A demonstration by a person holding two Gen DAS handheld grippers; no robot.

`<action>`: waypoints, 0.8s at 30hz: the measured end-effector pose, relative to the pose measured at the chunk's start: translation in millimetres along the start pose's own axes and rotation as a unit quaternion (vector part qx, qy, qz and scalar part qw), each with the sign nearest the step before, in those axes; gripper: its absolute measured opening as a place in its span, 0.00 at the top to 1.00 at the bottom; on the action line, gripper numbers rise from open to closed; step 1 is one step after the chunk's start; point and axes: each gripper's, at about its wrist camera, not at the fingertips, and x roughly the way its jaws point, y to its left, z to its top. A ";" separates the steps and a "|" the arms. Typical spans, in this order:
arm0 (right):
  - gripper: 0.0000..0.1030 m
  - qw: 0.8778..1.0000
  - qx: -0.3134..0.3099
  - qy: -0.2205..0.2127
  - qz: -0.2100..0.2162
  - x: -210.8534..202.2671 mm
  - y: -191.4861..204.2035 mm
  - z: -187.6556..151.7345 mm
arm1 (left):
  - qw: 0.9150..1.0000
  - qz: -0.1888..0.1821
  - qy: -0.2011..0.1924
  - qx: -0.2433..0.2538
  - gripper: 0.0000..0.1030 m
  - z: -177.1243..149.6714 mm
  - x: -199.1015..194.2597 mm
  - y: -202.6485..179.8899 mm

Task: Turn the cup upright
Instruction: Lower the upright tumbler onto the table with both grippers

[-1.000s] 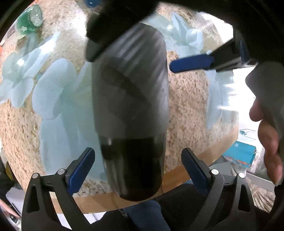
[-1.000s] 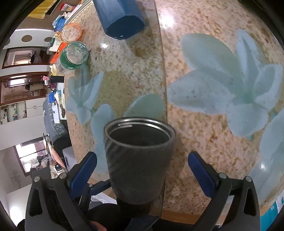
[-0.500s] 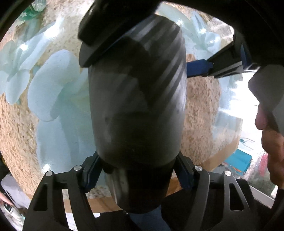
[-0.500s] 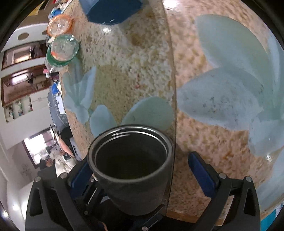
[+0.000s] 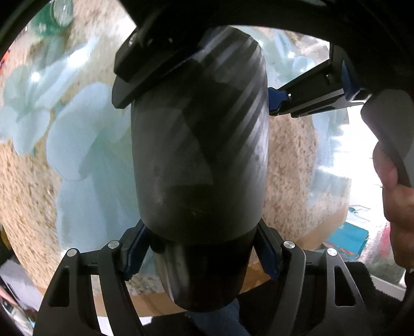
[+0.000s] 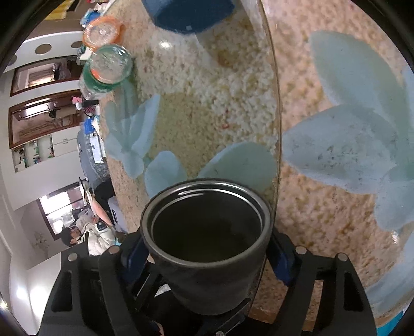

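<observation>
Dark grey ribbed cup [image 5: 199, 144], held in the air above the speckled tabletop [image 5: 287, 160] with its pale blue flower print. Left gripper [image 5: 199, 254]: fingers [image 5: 133, 254] closed on the cup's narrower base end, one blue pad on each side. Right gripper [image 6: 207, 254]: fingers [image 6: 278, 258] pressed against the cup's wall just below the open rim, so both grippers grip the same cup [image 6: 207, 248] from opposite ends; its mouth faces away from the right fingers. Ahead of the right fingers, well apart, stand a green-banded glass jar [image 6: 106, 69], an orange-rimmed jar [image 6: 102, 32] and a blue container [image 6: 186, 13].
</observation>
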 end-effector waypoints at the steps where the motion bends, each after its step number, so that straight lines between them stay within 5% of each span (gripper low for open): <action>1: 0.25 1.000 -0.004 -0.008 0.000 -5.4 2.3 -0.5 | 1.000 0.002 -0.010 0.007 0.27 1.6 -4.6 -1.4; 9: 0.25 0.994 -0.057 -0.098 -0.012 -65.4 29.1 -0.3 | 0.992 0.023 -0.116 0.052 0.27 23.6 -57.4 -10.3; 17: 0.25 0.965 -0.147 -0.212 -0.040 -106.2 56.0 -16.7 | 0.962 0.045 -0.252 0.093 0.27 28.9 -88.0 -10.9; 24: 0.26 0.946 -0.189 -0.259 -0.049 -83.6 41.1 -37.6 | 0.944 0.065 -0.304 0.108 0.27 4.5 -71.4 -8.9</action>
